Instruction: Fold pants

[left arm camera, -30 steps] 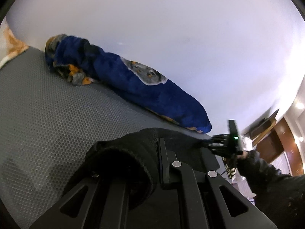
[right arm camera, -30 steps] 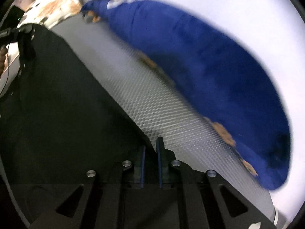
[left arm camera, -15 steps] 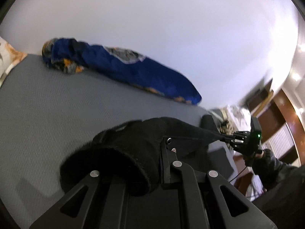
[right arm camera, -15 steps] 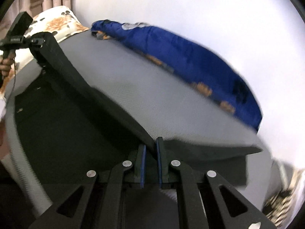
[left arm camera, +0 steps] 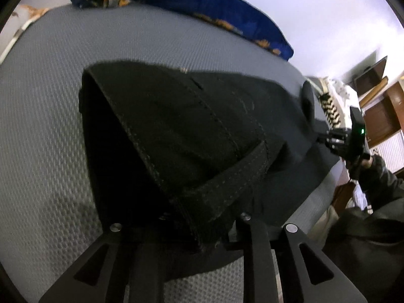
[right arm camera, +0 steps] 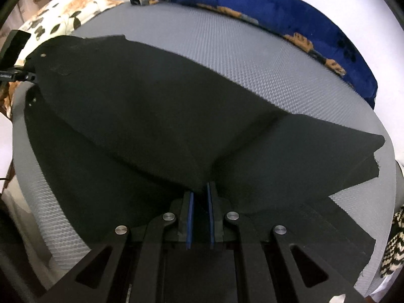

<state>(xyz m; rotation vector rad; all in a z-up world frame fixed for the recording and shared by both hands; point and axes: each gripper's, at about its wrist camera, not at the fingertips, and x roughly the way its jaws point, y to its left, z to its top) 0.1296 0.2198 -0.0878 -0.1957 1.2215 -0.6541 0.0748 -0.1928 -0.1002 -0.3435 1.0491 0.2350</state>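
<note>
The black pants (right arm camera: pixel 156 116) lie spread over the grey textured mattress (right arm camera: pixel 240 50), with a fold of leg cloth raised between the two grippers. My left gripper (left arm camera: pixel 202 229) is shut on the waistband end of the pants (left arm camera: pixel 202 136), which drapes over its fingers and hides the tips. My right gripper (right arm camera: pixel 200 197) is shut on a pinch of the pants' leg cloth between its blue pads (right arm camera: pixel 190 217). The right gripper also shows at the far right of the left wrist view (left arm camera: pixel 353 139), and the left gripper at the far left of the right wrist view (right arm camera: pixel 15 63).
A rolled blue blanket (right arm camera: pixel 290 17) with orange patches lies along the mattress's far edge by the white wall. A floral pillow (right arm camera: pixel 63 10) sits at the left end. Wooden furniture (left arm camera: pixel 378 106) and a black-and-white patterned cloth (left arm camera: pixel 330 108) stand beyond the right end.
Both grippers have come down toward the mattress with the pants still held. The raised cloth between them now sits lower and more spread over the bed.
</note>
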